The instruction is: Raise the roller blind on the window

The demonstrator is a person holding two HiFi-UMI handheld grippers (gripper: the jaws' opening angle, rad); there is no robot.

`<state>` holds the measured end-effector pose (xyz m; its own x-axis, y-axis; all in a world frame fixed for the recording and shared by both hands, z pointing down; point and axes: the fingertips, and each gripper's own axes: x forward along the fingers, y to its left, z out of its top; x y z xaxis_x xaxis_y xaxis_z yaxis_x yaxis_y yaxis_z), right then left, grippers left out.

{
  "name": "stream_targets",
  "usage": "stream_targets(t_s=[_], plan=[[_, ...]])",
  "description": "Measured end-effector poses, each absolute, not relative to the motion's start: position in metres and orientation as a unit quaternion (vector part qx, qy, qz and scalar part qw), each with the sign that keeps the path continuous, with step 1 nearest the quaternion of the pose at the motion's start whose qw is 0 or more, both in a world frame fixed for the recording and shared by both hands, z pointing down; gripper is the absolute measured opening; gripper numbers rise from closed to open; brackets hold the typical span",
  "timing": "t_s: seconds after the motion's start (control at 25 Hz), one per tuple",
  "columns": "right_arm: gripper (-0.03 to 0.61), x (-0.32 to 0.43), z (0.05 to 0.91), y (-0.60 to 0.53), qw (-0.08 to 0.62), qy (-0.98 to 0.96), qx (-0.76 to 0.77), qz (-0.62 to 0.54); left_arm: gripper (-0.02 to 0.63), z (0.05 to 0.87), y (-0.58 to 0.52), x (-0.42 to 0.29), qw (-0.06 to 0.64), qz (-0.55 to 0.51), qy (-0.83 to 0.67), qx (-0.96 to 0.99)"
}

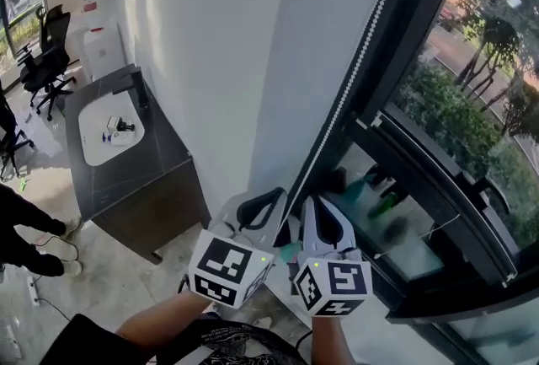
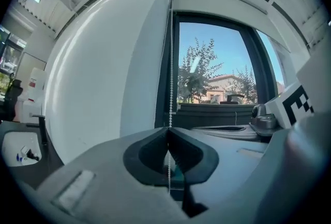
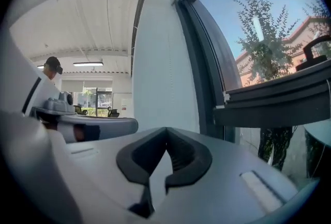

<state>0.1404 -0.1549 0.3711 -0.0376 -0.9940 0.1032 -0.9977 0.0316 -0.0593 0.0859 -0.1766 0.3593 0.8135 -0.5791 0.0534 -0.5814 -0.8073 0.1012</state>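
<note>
Hugging window frame (image 2: 163, 73), left tool (image 2: 168, 132) clamped on bead chain (image 2: 170, 62).

1. Both the left gripper (image 2: 168, 131) and right gripper (image 3: 165, 130) had pale grey bodies with black, ribbed pads (image 2: 149, 153).
2. Each bore a white cube (image 1: 229, 269) with black square markers and a small green light.
3. A black printed top (image 1: 221, 345) was worn.

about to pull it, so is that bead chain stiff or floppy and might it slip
Probably floppy: the bead chain is a thin string of small beads hanging straight down. Likely light. The beads should resist slipping where the left tongs pinch it.
</note>
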Motion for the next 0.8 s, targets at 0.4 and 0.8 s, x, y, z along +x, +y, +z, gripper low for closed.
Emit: stream_targets(t_s=[0.4,0.8], plan=[[0.003,0.130,0.377,-0.148,0.026,-0.721,0.689,0.067,0.000,0.375,-0.170,0.089,0.034,0.044,-0.312,0.949],[0.003,0.128,0.376,-0.146,0.027,-0.723,0.687,0.065,0.000,0.375,-0.168,0.091,0.034,0.047,-0.309,0.949]])
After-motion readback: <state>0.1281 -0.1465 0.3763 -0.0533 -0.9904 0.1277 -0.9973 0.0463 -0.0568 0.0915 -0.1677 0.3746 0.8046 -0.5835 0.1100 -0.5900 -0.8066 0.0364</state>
